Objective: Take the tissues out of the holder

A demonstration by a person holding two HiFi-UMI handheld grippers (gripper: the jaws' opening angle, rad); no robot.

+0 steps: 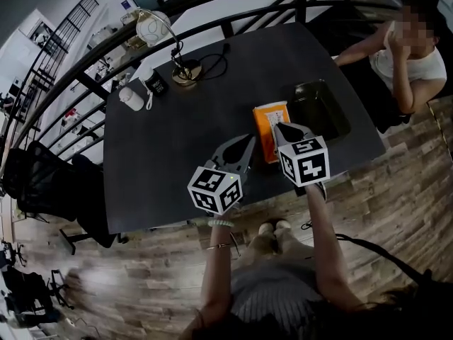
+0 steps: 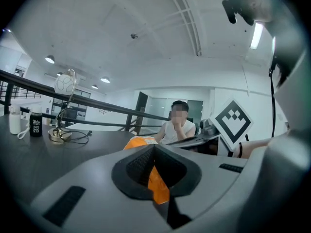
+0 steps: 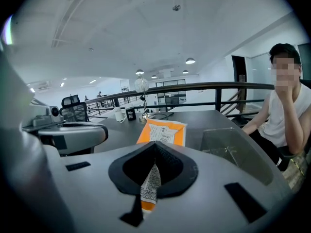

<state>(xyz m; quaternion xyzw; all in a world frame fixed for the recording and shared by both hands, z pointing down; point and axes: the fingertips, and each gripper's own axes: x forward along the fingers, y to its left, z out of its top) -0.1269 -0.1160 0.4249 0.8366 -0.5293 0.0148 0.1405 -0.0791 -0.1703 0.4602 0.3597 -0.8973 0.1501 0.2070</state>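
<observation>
Tissue pack (image 1: 270, 122): soft orange plastic wrap, flat rectangular, w/ a white printed label on its top face. Lies on the counter (image 1: 177, 133) at centre-right of the head view, outside the holder (image 1: 322, 108) and just left of it; whether they touch, cannot tell. Long axis runs up-down in the frame, far end pointing to the counter's back edge, near end toward the grippers.

Holder: clear hard plastic, box-shaped w/ open top; reads dark in the head view, transparent in the right gripper view (image 3: 233, 149).

Left gripper (image 1: 248, 142): grey shell, black ribbed pads, pressed together on a wedge of orange wrap at the pack's lower left. Same seen in its own view (image 2: 154, 152), pack (image 2: 141, 141) just beyond.

Right gripper (image 1: 283, 129): pads pinching a crinkled fold of the wrap, orange w/ fine print, in its own view (image 3: 155, 149); rest of the pack (image 3: 163, 130) stretches away from it.

Counter: matte dark top. Upper left of it: desk lamp (image 1: 185, 73) w/ brass round base, black can (image 1: 156, 83), white bottle (image 1: 131, 98). Person (image 1: 410, 55) seated at the upper right, white sleeveless top.
</observation>
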